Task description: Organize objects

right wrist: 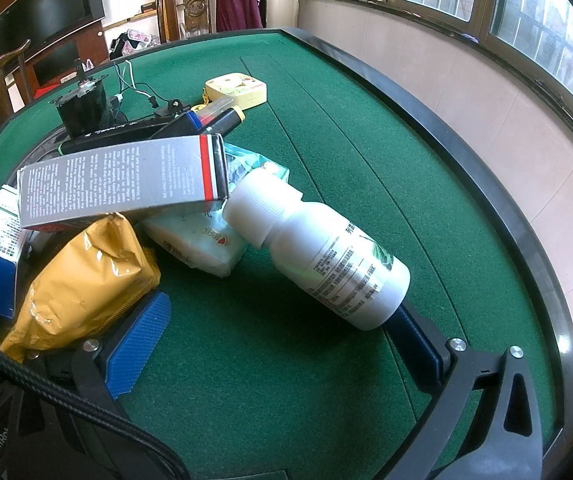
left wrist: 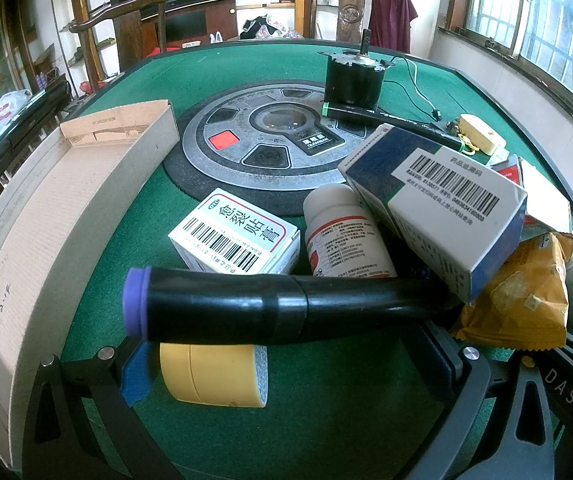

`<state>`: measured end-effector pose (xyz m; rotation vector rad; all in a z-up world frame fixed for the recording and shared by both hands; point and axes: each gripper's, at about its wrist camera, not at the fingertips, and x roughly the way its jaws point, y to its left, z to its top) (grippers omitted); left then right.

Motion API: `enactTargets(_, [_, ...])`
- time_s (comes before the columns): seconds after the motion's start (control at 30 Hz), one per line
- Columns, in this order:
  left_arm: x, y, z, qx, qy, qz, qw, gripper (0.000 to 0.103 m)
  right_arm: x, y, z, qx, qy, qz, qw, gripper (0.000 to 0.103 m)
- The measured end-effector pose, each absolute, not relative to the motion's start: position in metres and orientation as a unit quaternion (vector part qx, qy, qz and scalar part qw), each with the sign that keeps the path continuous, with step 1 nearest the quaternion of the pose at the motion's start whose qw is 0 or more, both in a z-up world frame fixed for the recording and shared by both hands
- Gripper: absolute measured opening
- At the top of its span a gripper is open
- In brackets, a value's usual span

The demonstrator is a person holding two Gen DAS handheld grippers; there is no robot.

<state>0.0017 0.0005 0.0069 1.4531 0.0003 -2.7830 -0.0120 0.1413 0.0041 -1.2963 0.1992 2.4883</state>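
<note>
Black tube with purple cap lies crosswise in front of the left gripper, jaws apart, near a yellow tape roll. Looks rigid, smooth, likely rolls; grip mid-barrel. Right gripper jaws apart, white bottle touching one pad. Green felt table, cardboard box to the left, cluttered room.

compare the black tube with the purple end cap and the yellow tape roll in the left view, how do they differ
The black tube with the purple end cap is long and slim, lying crosswise; the yellow tape roll is short and squat. The tube lies farther out; the roll sits nearer, between the left gripper fingers. Both lie on their sides on green felt.
</note>
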Motion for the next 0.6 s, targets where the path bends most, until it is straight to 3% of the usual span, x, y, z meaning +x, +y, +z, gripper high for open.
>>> enactTargets(0.6, [0.002, 0.001, 0.007, 0.463, 0.000, -0.886, 0.002, 0.102, -0.008, 0.124, 0.008, -0.468, 0.071, 0.866, 0.161, 0.103])
